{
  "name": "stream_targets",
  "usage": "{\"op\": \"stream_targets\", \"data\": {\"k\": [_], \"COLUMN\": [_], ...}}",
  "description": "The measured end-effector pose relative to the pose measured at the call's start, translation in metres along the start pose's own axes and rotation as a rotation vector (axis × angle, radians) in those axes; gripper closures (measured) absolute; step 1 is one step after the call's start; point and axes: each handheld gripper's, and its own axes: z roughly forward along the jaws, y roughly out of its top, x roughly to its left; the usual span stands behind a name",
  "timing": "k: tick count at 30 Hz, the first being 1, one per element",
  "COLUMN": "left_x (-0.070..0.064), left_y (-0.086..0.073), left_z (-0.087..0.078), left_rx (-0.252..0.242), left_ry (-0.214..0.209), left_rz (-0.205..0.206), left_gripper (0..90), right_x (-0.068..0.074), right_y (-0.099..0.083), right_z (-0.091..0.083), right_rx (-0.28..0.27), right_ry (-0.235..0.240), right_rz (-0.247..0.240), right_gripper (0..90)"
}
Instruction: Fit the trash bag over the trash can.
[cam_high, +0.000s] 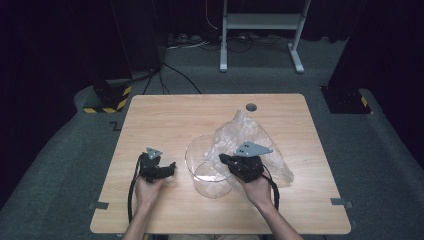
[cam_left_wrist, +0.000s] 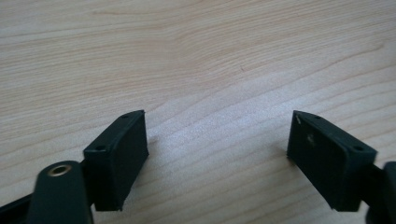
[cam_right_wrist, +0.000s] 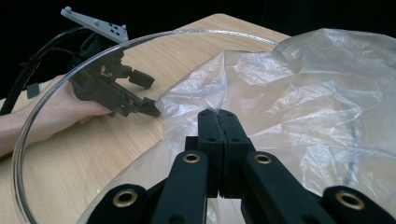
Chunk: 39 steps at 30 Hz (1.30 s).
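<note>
That clear plastic bag (cam_right_wrist: 299, 102) is the thing you're working, and it's bunched up right ahead of your right gripper (cam_right_wrist: 218, 116), draped partly over the far rim of the clear round container (cam_high: 207, 167) and spilling out past the gripper's right side onto the table (cam_high: 165, 115). Your right jaws are pressed together, and from the right gripper view they look pinched on a fold of the film at its near edge, though it's so thin I can't swear how much is actually caught.

My guess is the bag will handle like nothing: super light, floppy, slippery, and it'll crumple or slide out instead of holding shape. Grab where it's doubled over or gathered, not a single layer. The container looks stiff but light too, so it could skid if the bag drags on it.

Your left gripper (cam_left_wrist: 217, 144) is off to the other side of the container, jaws spread wide with nothing between them, just bare wood under it, close to the tabletop.
</note>
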Motion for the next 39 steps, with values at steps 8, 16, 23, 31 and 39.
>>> {"op": "stream_targets", "data": {"k": [8,16,23,31,39], "left_x": [-0.003,-0.011,-0.021,-0.025,-0.037], "left_y": [0.005,0.029,0.050,0.069,0.081], "left_z": [-0.016,-0.045,-0.061,-0.089,-0.097], "left_rx": [-0.057,-0.140,-0.155,-0.234,-0.243], "left_ry": [-0.065,-0.152,-0.195,-0.251,-0.268], "left_rz": [-0.016,-0.012,0.018,0.025,0.064], "left_gripper": [22.5,24.7,26.0,28.0,31.2], "right_x": [-0.003,0.000,0.004,0.003,0.004], "right_y": [-0.002,-0.002,0.001,0.003,0.005], "right_z": [0.001,0.001,0.004,0.007,0.008], "right_rx": [0.007,0.032,0.069,0.090,0.099], "right_ry": [0.023,0.009,0.000,0.001,-0.012], "right_rz": [-0.004,-0.049,-0.065,-0.064,-0.057], "right_gripper": [83.9,79.2,73.6,72.1,70.3]}}
